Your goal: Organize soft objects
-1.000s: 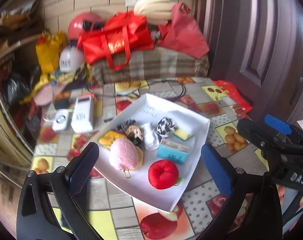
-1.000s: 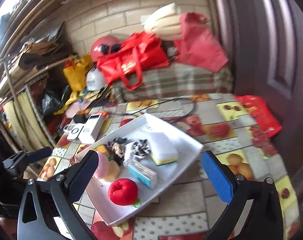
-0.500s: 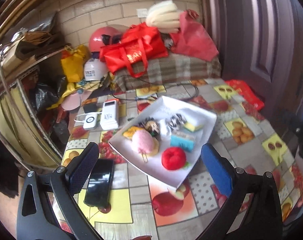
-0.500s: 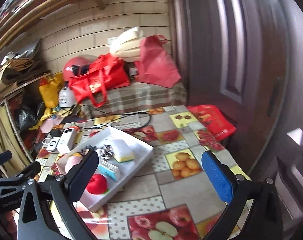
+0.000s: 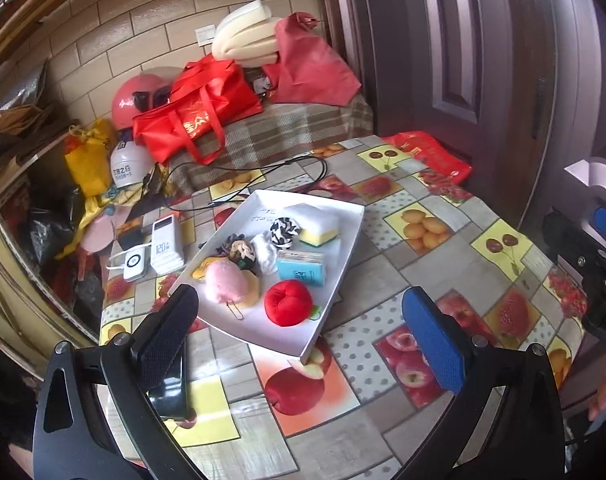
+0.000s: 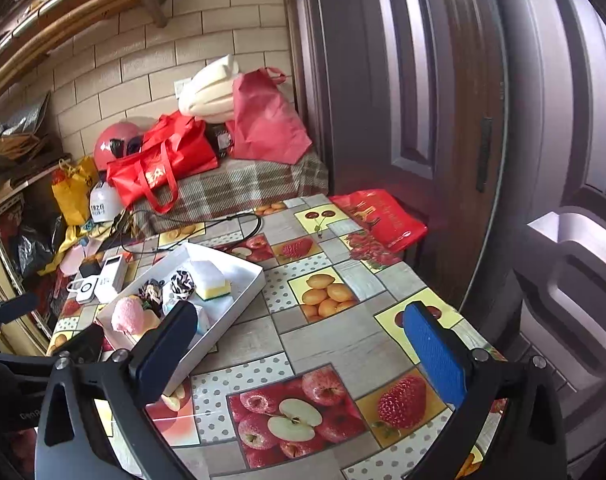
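The white tray (image 5: 345, 240) of soft objects sits mid-desk, ahead of the left gripper (image 5: 299, 336), whose jaws are spread and empty. The right gripper (image 6: 303, 344), equally spread, hovers above the desk's (image 6: 343, 344) near right corner. Only the left view shows the red plush apple (image 5: 289, 302).

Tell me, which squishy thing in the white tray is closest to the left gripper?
The pink fluffy ball. It sits at the tray's near left edge, just beyond the left gripper; the red plush apple lies further right.

Black claw (image 5: 299, 328) frames, blue pads (image 5: 433, 338), silver screws.
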Available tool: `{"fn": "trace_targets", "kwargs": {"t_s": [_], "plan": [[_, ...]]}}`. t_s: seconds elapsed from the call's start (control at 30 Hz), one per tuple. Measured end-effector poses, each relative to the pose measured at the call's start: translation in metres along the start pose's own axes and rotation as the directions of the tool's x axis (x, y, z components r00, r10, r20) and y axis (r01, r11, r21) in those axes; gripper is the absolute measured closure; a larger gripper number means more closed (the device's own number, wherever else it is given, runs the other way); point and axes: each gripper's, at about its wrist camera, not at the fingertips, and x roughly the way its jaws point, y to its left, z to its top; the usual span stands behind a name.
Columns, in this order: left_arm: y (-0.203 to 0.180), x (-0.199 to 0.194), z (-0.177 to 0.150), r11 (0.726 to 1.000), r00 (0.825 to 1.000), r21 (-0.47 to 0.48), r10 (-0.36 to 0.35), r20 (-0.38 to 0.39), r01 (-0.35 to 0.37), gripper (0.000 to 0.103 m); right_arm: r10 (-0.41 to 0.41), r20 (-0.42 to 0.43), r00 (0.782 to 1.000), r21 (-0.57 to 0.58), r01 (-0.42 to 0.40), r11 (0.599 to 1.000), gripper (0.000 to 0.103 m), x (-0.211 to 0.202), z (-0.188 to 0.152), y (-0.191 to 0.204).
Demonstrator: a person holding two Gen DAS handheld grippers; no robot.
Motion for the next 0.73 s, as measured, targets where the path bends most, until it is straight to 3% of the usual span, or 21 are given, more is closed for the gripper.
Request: {"fn": "trace_targets", "kwargs": {"t_s": [0.4, 0.73], "plan": [[0.008, -0.009, -0.007, 0.998, 0.999, -0.049, -0.038, -0.032, 0.037, 0.0, 0.004, 0.035, 0.999, -0.005, -0.003, 1.0, 0.0, -0.026, -0.003, 0.01], [0.012, 0.005, -0.013, 0.996, 0.996, -0.078, -0.048, -0.079, 0.042, 0.0, 0.021, 0.009, 1.0, -0.013, -0.02, 1.0, 0.0, -0.015, -0.006, 0.016]]}}
